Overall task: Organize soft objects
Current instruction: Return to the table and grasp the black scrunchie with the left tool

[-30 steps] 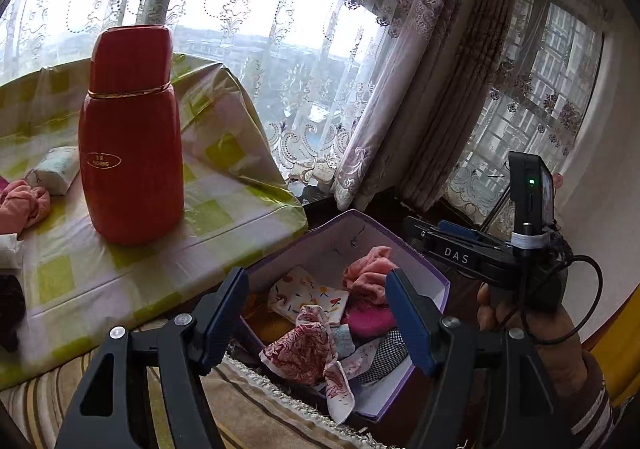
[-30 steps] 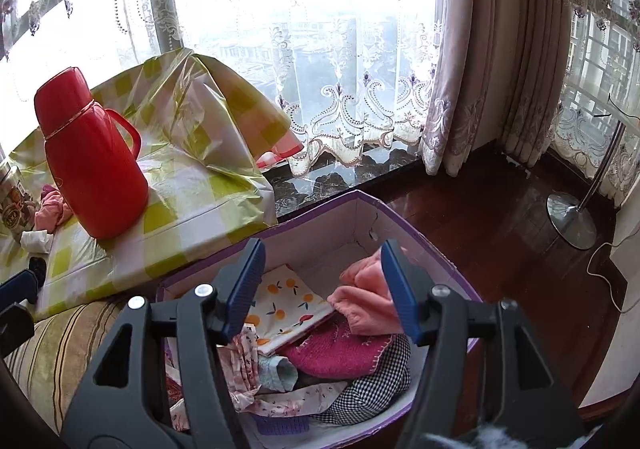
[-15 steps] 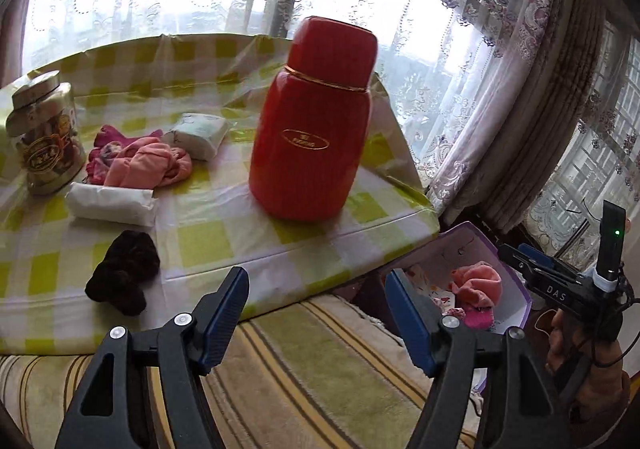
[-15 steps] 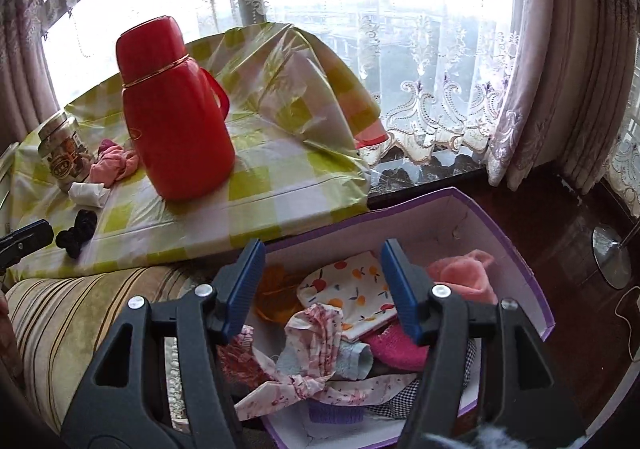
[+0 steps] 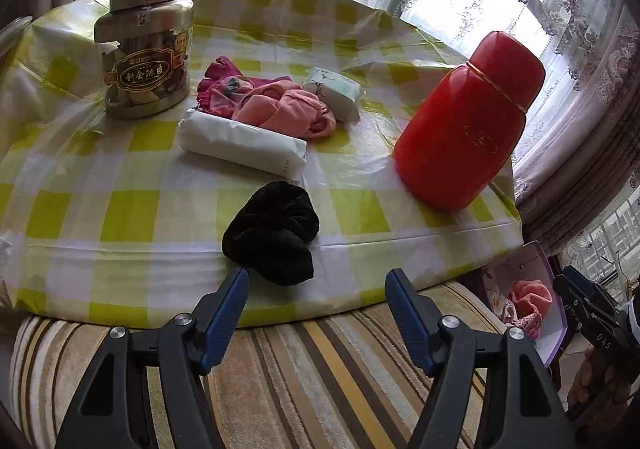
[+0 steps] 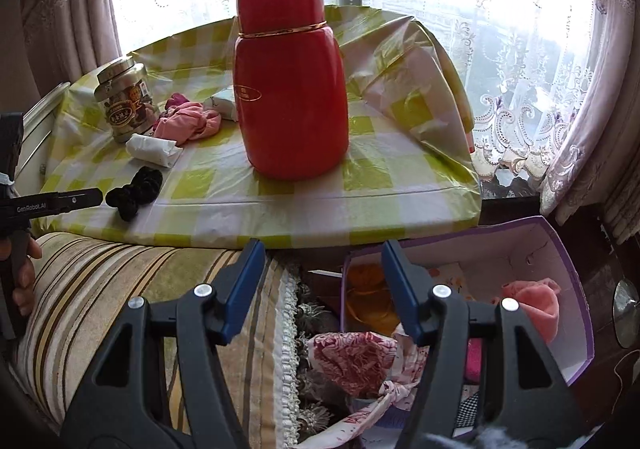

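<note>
Purple box's [image 6: 568, 245] patterned cloths [image 6: 356, 361] clear only from right wrist.

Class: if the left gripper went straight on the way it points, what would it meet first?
Probably the black cloth near the table's front edge; the open left gripper points just beside it, though depth is unclear.
</note>
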{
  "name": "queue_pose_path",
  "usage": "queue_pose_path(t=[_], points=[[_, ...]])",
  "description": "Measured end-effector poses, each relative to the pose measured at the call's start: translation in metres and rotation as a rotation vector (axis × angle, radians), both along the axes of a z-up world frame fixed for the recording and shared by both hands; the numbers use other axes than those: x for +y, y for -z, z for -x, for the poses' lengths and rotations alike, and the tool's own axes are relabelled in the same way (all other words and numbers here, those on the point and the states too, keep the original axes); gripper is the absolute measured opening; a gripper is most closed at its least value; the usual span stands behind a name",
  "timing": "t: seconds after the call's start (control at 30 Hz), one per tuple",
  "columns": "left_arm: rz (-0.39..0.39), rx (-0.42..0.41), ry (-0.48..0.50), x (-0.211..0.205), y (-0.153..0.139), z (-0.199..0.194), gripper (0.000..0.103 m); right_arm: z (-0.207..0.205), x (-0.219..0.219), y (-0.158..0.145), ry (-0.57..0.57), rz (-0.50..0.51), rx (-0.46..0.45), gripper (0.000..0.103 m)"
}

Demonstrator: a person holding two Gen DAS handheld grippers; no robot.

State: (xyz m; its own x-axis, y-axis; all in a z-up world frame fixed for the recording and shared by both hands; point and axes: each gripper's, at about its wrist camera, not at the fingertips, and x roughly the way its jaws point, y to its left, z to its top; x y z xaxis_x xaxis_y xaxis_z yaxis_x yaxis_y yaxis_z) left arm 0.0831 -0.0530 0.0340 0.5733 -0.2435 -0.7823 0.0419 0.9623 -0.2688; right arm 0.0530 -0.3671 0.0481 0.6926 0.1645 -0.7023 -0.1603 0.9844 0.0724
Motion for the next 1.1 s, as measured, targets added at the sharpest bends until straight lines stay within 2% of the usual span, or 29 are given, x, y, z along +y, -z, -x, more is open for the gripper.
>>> queue_pose_path(t=[0.2,0.5,0.8,0.83,0.97,1.1], points=[[-0.041,0.038,0.003,0.005,0.013,-0.026,0.072,-0.013,0.015,0.004,-0.051,0.023,0.042,0.067],[-0.127,0.141,0.052,-0.006,0.038,-0.062,0.072,-0.036,0.053,0.012,-0.143,0.04,0.104,0.068],[-0.129,0.184,0.08,-0.003,0.054,-0.076,0.071,-0.063,0.095,0.017,-0.237,0.098,0.12,0.071],[-0.13,0.184,0.085,-0.004,0.055,-0.077,0.067,-0.066,0.099,0.016,-0.245,0.105,0.118,0.071],[-0.151,0.159,0.09,-0.004,0.055,-0.079,0.042,-0.081,0.12,0.016,-0.283,0.136,0.112,0.072],[-0.1,0.138,0.058,0.01,0.055,-0.079,0.031,-0.095,0.148,0.017,-0.338,0.172,0.099,0.073]])
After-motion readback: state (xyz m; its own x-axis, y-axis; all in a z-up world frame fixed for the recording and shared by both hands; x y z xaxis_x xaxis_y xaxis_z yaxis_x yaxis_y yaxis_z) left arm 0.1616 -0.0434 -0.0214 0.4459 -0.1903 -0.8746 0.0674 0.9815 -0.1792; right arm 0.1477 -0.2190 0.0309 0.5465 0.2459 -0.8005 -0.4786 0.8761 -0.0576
